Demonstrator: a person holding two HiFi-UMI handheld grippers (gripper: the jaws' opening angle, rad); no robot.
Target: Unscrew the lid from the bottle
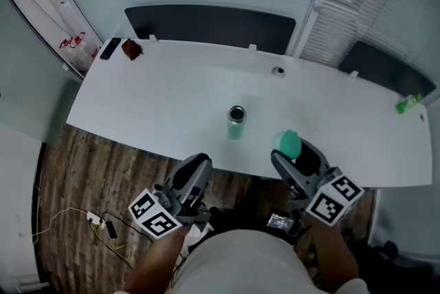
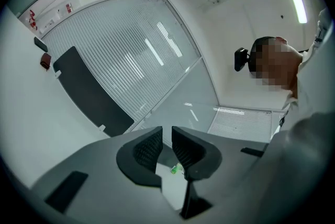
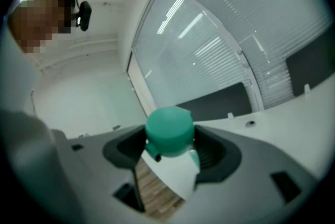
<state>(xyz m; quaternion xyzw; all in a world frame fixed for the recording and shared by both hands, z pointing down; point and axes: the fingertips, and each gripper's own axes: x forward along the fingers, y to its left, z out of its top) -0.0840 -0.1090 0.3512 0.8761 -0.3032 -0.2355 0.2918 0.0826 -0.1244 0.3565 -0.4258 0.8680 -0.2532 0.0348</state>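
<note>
A white curved table (image 1: 172, 80) runs across an office with slatted blinds behind it and wood flooring (image 1: 89, 169) in front. Two dark chair backs (image 1: 210, 28) stand along the far edge.

The right gripper (image 3: 170, 144) is clamped on the teal lid (image 3: 168, 131). Its jaws press the lid's sides and the domed top faces the camera. A small dark tab sticks out at the lid's lower left. The head view shows this gripper held off the table's near edge, well apart from the bottle.

The left gripper (image 2: 167, 147) holds nothing. Its ribbed pads stand a narrow slit apart with only the room showing between them, and it too hangs off the near edge, to the left.

The bottle (image 1: 236, 122) stands upright near the middle of the table with its mouth open and dark. Nothing touches it, so the unscrewing looks finished.

The lid appears to be stiff, light plastic. Its smooth dome would likely slide under the pads, so the straight side wall now in the jaws seems the right place to hold it.

The bottle looks like thin, pale green plastic. It is probably light and easy to tip while unheld, so a hold around the middle of its body would likely suit it best.

Further out, a small green thing (image 1: 408, 104) lies at the table's far right. A dark flat item (image 1: 110, 48) and a brown one (image 1: 131, 49) sit at the far left corner.
</note>
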